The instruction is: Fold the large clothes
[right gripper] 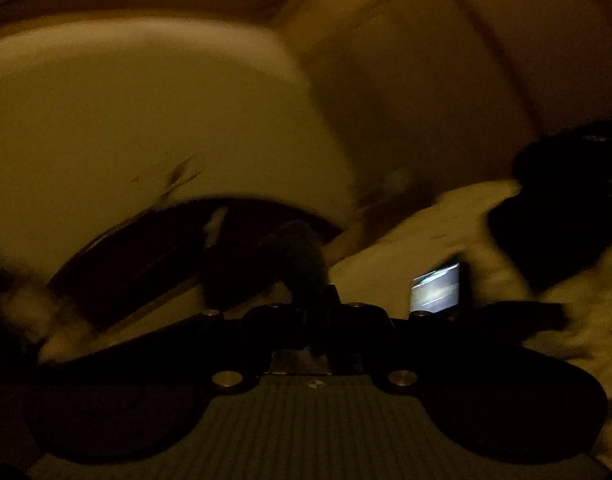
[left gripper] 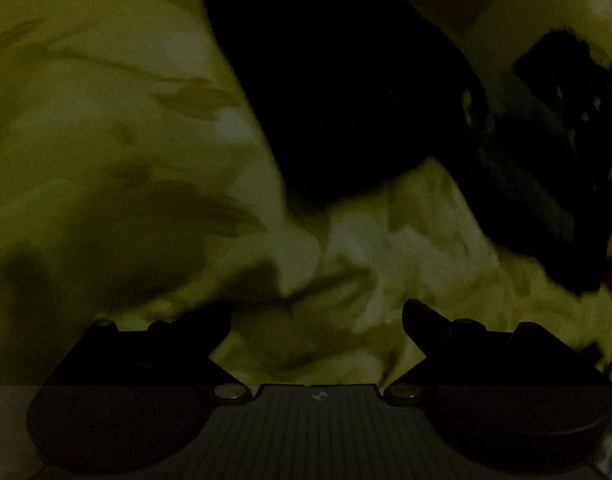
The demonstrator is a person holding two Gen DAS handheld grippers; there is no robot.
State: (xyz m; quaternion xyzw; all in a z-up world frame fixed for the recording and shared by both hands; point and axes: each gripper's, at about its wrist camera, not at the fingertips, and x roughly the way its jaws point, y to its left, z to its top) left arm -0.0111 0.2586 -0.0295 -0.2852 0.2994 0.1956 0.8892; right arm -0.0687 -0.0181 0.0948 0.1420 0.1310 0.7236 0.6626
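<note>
Dim, blurry frames. My left gripper (left gripper: 317, 320) sits low in the left wrist view with its jaws spread wide and nothing between them, only the rumpled yellow-green bedsheet (left gripper: 106, 140) underneath. The sheet is creased all over and fills most of that view. Farther out, up and to the right, the large black garment (left gripper: 345, 100) lies in a dark mass across the sheet, one broad lobe toward the centre and a darker trailing part (left gripper: 545, 200) running down the right side. It is well apart from my left fingertips. Detail on the cloth is too dark to read.

My right gripper (right gripper: 317, 304) has its jaws drawn together, pinching a fold of the same black garment (right gripper: 294, 256), which bunches up just above the fingertips. Just right of it, a small lit rectangular screen (right gripper: 437, 288) rests on the pale sheet (right gripper: 445, 232). More black fabric (right gripper: 553, 216) sits at the right edge. Beyond, a big cream rounded headboard or cushion (right gripper: 146, 120) and a tan wall panel (right gripper: 425, 60), both motion-blurred.
</note>
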